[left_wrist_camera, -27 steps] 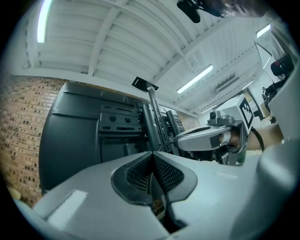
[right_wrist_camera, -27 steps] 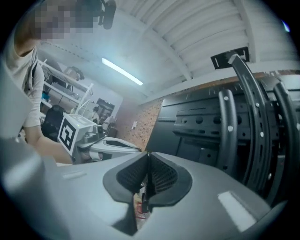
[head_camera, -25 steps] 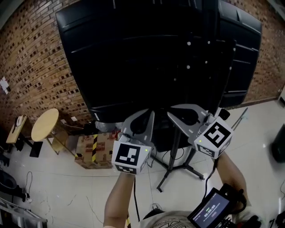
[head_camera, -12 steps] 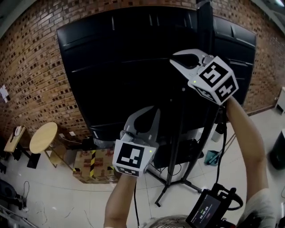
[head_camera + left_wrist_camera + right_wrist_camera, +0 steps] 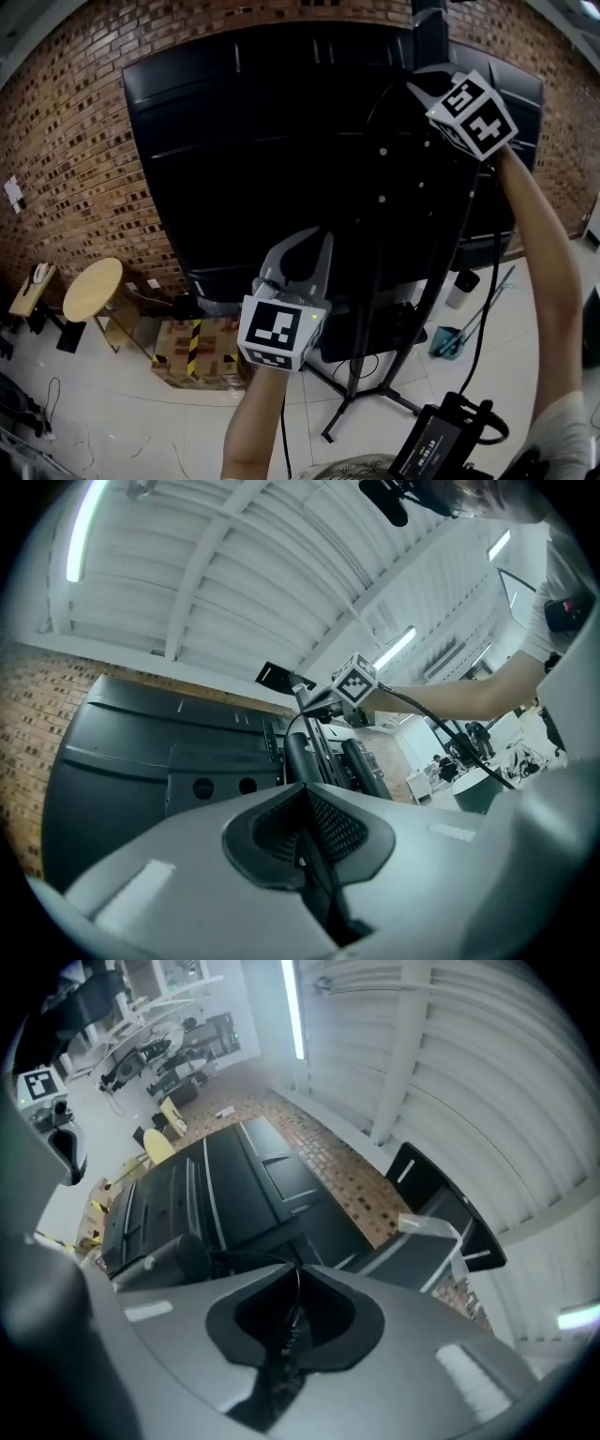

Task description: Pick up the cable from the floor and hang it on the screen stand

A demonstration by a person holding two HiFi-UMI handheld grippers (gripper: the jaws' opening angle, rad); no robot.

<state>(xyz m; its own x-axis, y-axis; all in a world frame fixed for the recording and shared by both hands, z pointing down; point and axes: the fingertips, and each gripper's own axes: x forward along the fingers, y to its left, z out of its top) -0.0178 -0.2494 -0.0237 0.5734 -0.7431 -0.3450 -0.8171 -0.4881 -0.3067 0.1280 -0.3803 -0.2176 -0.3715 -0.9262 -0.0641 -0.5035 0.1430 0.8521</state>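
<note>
Pinching a thin black cable (image 5: 297, 1279) between their closed pads, the left tongs (image 5: 302, 822) sit nearest the person. They are low in front of the body and tilted slightly upward at the dark back of the screen (image 5: 262, 141). From their seam the cable climbs in a narrow arc toward the right tongs (image 5: 292, 1314). An outstretched arm holds these high, near the top of the screen stand (image 5: 353, 384) and close beside its upright post. The right tongs are likewise clamped on the cable, and the strand comes out of the slit between the pads and bends away toward the screen's back. The held stretch of cable is therefore up in the air, strung between the two tongs against the rear of the screen.

Counted, there are two tongs, one cable, one screen and one stand on spread legs. Farther off, at the foot of the brick wall (image 5: 84, 141), stand one round wooden stool (image 5: 94, 281) and one cardboard box (image 5: 192, 337) banded with yellow-and-black tape.
</note>
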